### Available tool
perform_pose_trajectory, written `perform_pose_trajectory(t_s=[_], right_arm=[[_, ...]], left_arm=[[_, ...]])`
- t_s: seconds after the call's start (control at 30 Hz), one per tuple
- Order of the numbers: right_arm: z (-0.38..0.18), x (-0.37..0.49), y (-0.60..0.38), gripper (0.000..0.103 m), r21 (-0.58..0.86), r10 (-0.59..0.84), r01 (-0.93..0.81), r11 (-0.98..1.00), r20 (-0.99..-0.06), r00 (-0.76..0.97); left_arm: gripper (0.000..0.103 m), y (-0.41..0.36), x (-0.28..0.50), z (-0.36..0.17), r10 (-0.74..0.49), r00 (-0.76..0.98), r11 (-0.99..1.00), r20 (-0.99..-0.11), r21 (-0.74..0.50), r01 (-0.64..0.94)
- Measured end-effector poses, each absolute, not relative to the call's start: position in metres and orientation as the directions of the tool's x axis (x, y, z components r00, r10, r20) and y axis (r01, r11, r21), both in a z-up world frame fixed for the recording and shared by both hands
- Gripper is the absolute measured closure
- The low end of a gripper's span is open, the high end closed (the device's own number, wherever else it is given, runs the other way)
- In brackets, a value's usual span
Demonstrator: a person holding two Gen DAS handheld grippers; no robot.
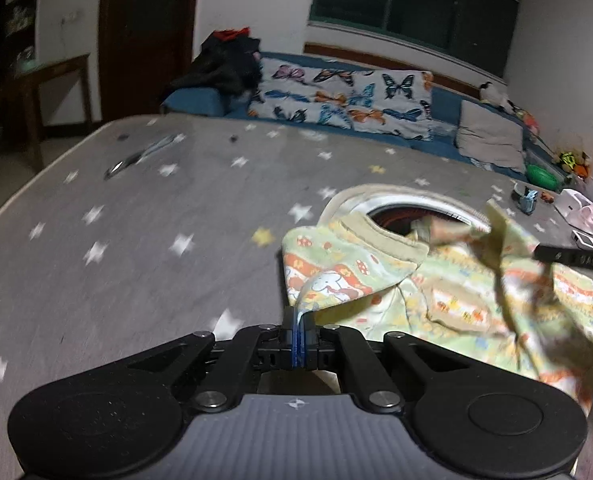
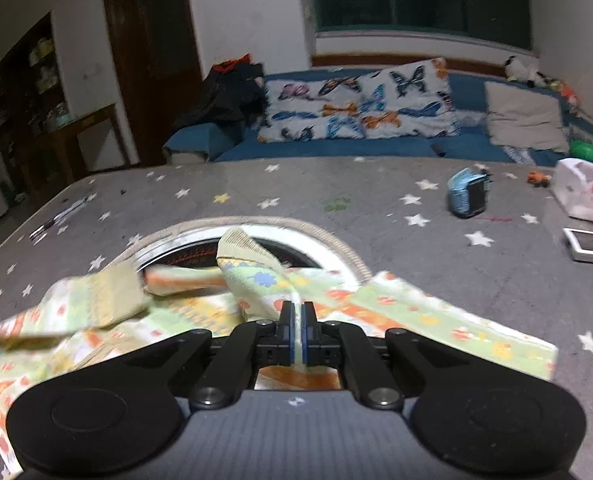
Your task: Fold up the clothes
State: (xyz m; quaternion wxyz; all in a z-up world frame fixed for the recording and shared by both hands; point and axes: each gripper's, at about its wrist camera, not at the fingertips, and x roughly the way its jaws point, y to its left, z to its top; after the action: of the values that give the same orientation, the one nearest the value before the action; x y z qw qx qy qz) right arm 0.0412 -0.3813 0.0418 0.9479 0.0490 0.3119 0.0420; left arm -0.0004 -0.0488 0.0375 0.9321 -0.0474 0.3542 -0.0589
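Child's printed garment (image 1: 448,292) lies rumpled on the star-patterned table cover (image 1: 136,240), at four o'clock in the left view. Left gripper (image 1: 298,322) and right gripper (image 2: 297,314) each pinch its fabric. Uneven pulling could bunch the fold or slip cloth free.

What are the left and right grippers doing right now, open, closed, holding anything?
Left gripper: closed, jaws pinching an edge of the printed garment.
Right gripper: closed, jaws pinching the same garment.

Garment (image 2: 200,312) on table (image 2: 416,272), sofa (image 2: 336,148) behind
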Motion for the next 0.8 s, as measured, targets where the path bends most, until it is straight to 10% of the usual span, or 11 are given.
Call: perform_pose_trajectory(t_s=[0.53, 0.8], right_arm=[[0.082, -0.106, -0.471, 0.101, 0.161, -0.130, 0.222, 0.962, -0.446, 0.886], [0.064, -0.176, -0.517, 0.101, 0.134, -0.289, 0.411, 0.902, -0.519, 0.804]], left_arm=[[0.102, -0.027, -0.091, 0.030, -0.159, 0.698, 0.985, -0.698, -0.162, 0.062], [0.102, -0.023, -0.098, 0.031, -0.176, 0.689, 0.982, -0.703, -0.170, 0.077]])
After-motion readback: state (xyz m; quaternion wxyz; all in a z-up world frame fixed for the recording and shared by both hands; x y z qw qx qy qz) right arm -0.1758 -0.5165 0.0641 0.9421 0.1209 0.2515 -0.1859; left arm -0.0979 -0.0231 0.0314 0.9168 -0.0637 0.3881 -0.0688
